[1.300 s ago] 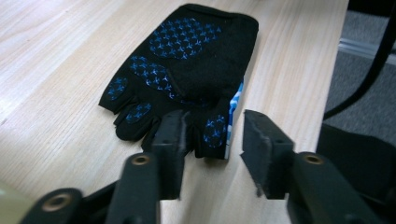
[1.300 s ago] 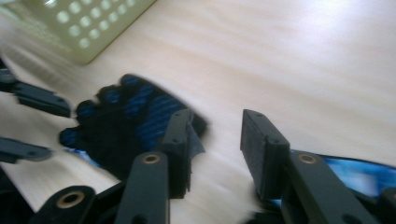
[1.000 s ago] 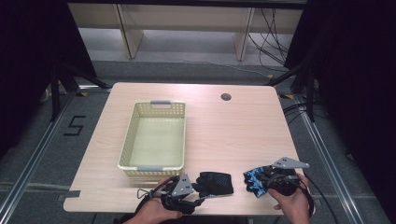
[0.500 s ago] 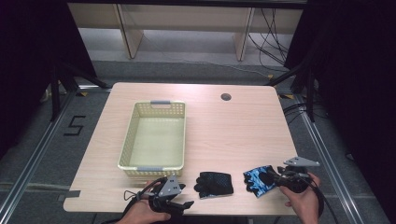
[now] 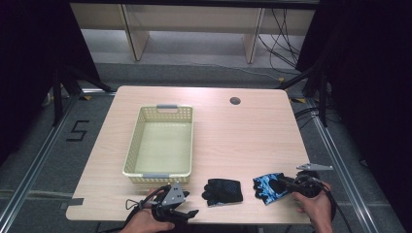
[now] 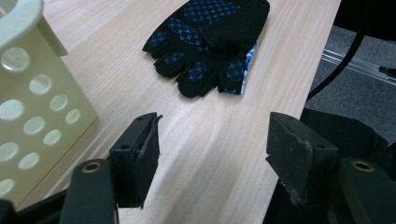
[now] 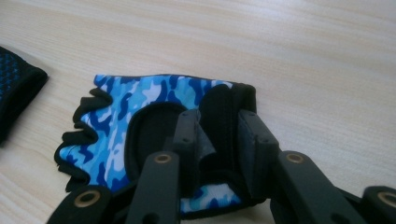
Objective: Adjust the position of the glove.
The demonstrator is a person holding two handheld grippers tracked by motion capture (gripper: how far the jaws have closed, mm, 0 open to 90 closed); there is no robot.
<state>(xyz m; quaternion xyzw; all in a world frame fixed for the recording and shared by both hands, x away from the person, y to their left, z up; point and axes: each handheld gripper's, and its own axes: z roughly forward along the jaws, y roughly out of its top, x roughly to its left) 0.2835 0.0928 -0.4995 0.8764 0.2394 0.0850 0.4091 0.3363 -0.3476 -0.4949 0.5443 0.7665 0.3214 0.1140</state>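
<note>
Taking the basket [image 5: 159, 141] as the marker and reading left to right: it sits on the left half of the table [image 5: 243, 131], a pale cream plastic crate with rows of round holes in its walls and grey handles at each short end. Just in front of its near right corner the left gripper [image 5: 187, 213] hovers low at the table's front edge, jaws spread wide with nothing between them; they have just been opening further. Its pads [image 6: 148, 154] look like worn, frayed black foam.

Right of that, a little beyond the basket's near right corner, lies the black glove [image 5: 222, 191], fingerless, soft knit with a grid of blue grip dots, palm up and flat.

Further right again lies the blue camouflage glove [image 5: 268, 187], stretchy fabric with a black cuff strap. The right gripper [image 5: 282, 185] has just been closing on that cuff, and the jaws now pinch the thick black band.

The risk, I'd say, is a shallow hold: the cuff is bunched and springy, so it could slip out on lifting, or the limp fingers could snag the basket rim.
</note>
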